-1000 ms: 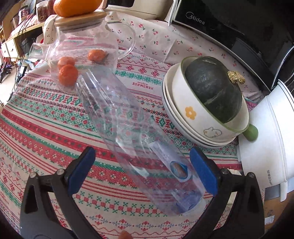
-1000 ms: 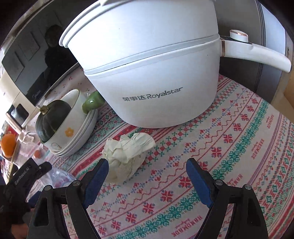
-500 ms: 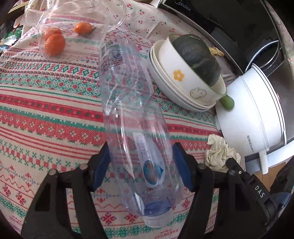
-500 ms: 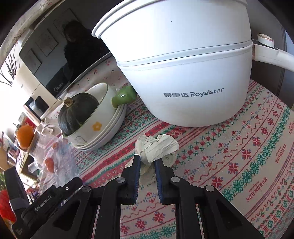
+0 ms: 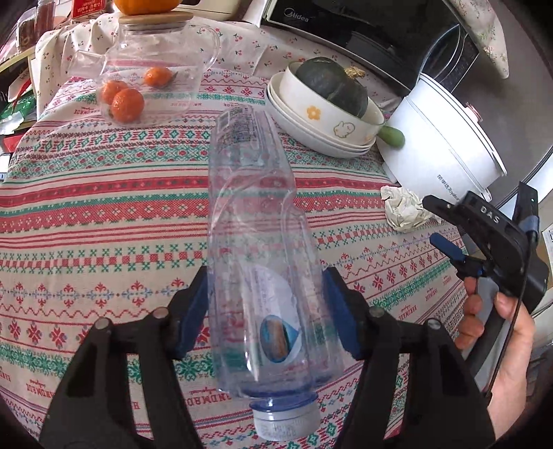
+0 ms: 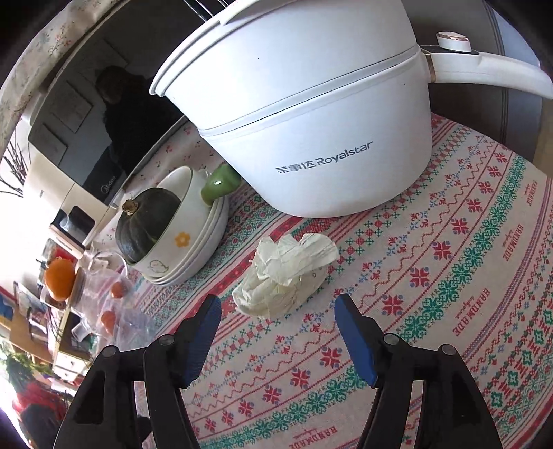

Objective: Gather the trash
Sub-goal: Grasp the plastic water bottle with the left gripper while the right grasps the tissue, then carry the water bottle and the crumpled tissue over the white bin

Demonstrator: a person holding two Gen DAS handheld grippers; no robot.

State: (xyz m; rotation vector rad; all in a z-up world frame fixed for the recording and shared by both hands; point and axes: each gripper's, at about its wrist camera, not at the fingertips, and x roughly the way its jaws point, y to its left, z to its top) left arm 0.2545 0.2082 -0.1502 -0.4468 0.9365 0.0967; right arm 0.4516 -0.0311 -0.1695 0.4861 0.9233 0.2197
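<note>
The bottle (image 5: 262,255), lying loose on the cloth (image 5: 86,221) a second ago, is now clamped by the left gripper (image 5: 266,307); that piece is judged secured. The right gripper (image 6: 278,338), whose jaws have just been reopened, is held empty short of the tissue (image 6: 287,273), which is left beside the pot (image 6: 311,121)

royalstar on pot (image 6: 311,138), midea on microwave (image 5: 345,31)

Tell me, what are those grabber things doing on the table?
A person is picking up trash with two hand-held grippers. The left gripper is clamped on an empty plastic bottle, lifted above the patterned tablecloth. The right gripper has just opened again, and the crumpled paper wad lies loose on the cloth just beyond its fingertips, in front of the white cooking pot.
</note>
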